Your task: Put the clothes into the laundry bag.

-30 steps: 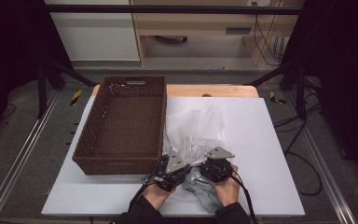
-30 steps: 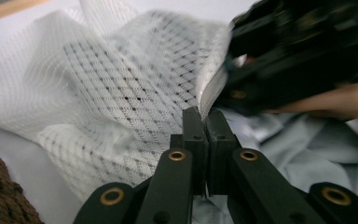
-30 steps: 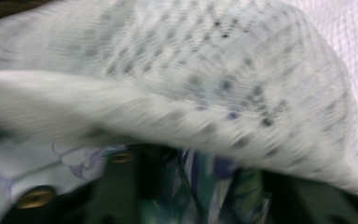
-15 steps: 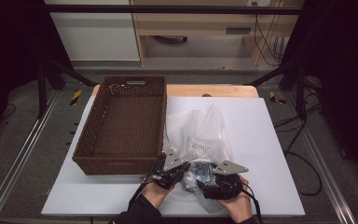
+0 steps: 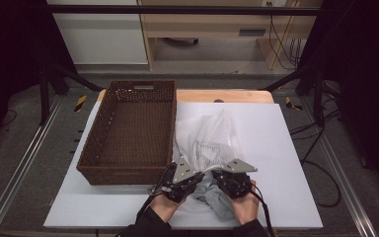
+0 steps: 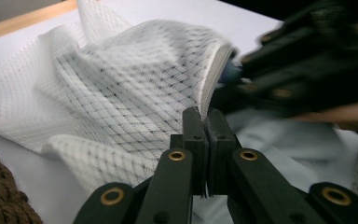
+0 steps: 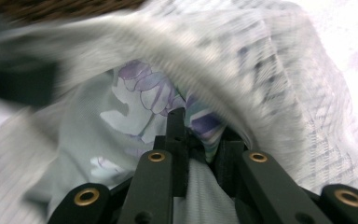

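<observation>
A white mesh bag (image 5: 207, 138) lies on the white board, its mouth toward the front edge. My left gripper (image 5: 197, 174) is shut on the rim of the mesh bag (image 6: 121, 93), its jaws (image 6: 204, 121) tight on the edge band. A pale garment (image 5: 217, 202) with a purple flower print lies at the mouth. My right gripper (image 5: 222, 173) faces the left one; its jaws have just been closing, and the garment (image 7: 140, 102) is pinched between them (image 7: 200, 126). The mesh rim (image 7: 270, 79) arches over that gripper, blurred.
A brown wicker basket (image 5: 121, 173) stands left of the bag, its near corner close to my left hand. The white board (image 5: 286, 148) has bare room to the right. Beyond the table's far edge are a cabinet, cables and dark frame legs.
The right gripper drew back toward the front edge, then came forward to the bag's mouth again and shut on the garment. The left gripper kept still on the rim.
</observation>
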A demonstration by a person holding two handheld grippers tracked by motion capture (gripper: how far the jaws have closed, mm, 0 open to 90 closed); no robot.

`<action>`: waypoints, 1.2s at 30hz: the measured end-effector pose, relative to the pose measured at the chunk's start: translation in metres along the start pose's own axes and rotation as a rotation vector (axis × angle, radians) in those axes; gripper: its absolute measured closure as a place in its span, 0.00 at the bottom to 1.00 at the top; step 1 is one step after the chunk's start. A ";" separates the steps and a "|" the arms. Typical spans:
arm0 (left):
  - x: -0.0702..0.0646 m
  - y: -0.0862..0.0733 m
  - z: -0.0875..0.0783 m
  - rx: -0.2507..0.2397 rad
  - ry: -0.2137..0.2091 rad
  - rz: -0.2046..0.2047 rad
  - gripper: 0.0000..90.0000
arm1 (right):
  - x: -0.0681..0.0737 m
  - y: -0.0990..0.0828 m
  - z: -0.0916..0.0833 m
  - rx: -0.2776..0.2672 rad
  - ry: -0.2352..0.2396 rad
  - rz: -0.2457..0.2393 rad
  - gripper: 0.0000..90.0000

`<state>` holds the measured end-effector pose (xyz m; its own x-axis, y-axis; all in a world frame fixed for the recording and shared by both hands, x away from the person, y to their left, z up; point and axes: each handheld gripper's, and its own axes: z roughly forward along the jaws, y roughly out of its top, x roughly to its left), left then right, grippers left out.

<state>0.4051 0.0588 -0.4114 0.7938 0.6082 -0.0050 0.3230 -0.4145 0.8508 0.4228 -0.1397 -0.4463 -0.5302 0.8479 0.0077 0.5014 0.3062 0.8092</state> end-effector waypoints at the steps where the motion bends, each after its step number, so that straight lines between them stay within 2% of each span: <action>1: -0.001 0.000 -0.001 -0.001 -0.001 0.001 0.98 | -0.002 0.002 0.007 0.012 -0.019 0.005 0.89; 2: -0.001 0.000 0.000 0.000 -0.002 0.005 0.98 | -0.004 0.002 0.014 0.027 -0.038 0.012 0.88; 3: -0.001 0.000 0.000 0.000 -0.002 0.005 0.98 | -0.004 0.002 0.014 0.027 -0.038 0.012 0.88; 5: -0.001 -0.003 0.005 0.022 -0.002 0.007 0.98 | -0.010 -0.003 0.031 0.044 -0.080 0.011 0.86; 7: -0.001 -0.005 0.008 0.031 -0.003 0.005 0.98 | -0.010 -0.003 0.032 0.041 -0.080 0.019 0.83; 8: 0.000 -0.007 0.010 0.041 -0.001 0.004 0.98 | -0.010 -0.003 0.031 0.041 -0.085 0.017 0.78; 10: 0.001 -0.010 0.015 0.053 0.006 0.008 0.98 | -0.008 -0.003 0.022 0.033 -0.093 -0.012 0.59; 11: 0.001 -0.010 0.015 0.053 0.006 0.008 0.98 | -0.008 -0.003 0.022 0.033 -0.093 -0.012 0.59; 12: 0.002 -0.011 0.015 0.053 0.010 0.008 0.98 | -0.008 -0.004 0.018 0.015 -0.082 -0.020 0.54; 13: 0.003 -0.011 0.015 0.053 0.014 0.009 0.98 | -0.007 -0.006 0.011 -0.023 -0.054 -0.020 0.45; 14: 0.004 -0.011 0.015 0.049 0.013 0.006 0.98 | -0.007 -0.007 0.007 -0.035 -0.032 -0.023 0.40; 15: 0.005 -0.010 0.013 0.042 0.017 0.005 0.98 | -0.005 -0.009 -0.002 -0.035 0.018 -0.024 0.32; 16: 0.005 -0.010 0.013 0.042 0.017 0.005 0.98 | -0.005 -0.009 -0.002 -0.035 0.018 -0.024 0.32; 18: 0.006 -0.009 0.011 0.036 0.019 0.005 0.98 | -0.002 -0.013 -0.012 -0.021 0.077 -0.046 0.25; 19: 0.006 -0.009 0.011 0.032 0.021 0.006 0.98 | 0.000 -0.014 -0.015 -0.014 0.086 -0.057 0.22; 21: 0.006 -0.008 0.010 0.031 0.021 0.011 0.98 | 0.002 -0.015 -0.017 -0.006 0.092 -0.081 0.20; 24: 0.006 -0.008 0.010 0.028 0.023 0.019 0.98 | 0.004 -0.016 -0.019 -0.002 0.088 -0.085 0.19; 31: 0.004 -0.008 0.010 0.022 0.030 0.045 0.97 | 0.004 -0.015 -0.027 -0.008 0.090 -0.055 0.23; 34: 0.001 -0.007 0.009 0.006 0.028 0.069 0.97 | 0.004 -0.017 -0.026 0.004 0.068 -0.064 0.23; 36: 0.001 -0.007 0.009 0.003 0.023 0.069 0.97 | 0.006 -0.019 -0.025 0.015 0.053 -0.076 0.22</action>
<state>0.4085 0.0567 -0.4217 0.8022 0.5934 0.0658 0.2694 -0.4581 0.8471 0.3931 -0.1514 -0.4467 -0.6021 0.7981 -0.0225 0.4684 0.3759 0.7996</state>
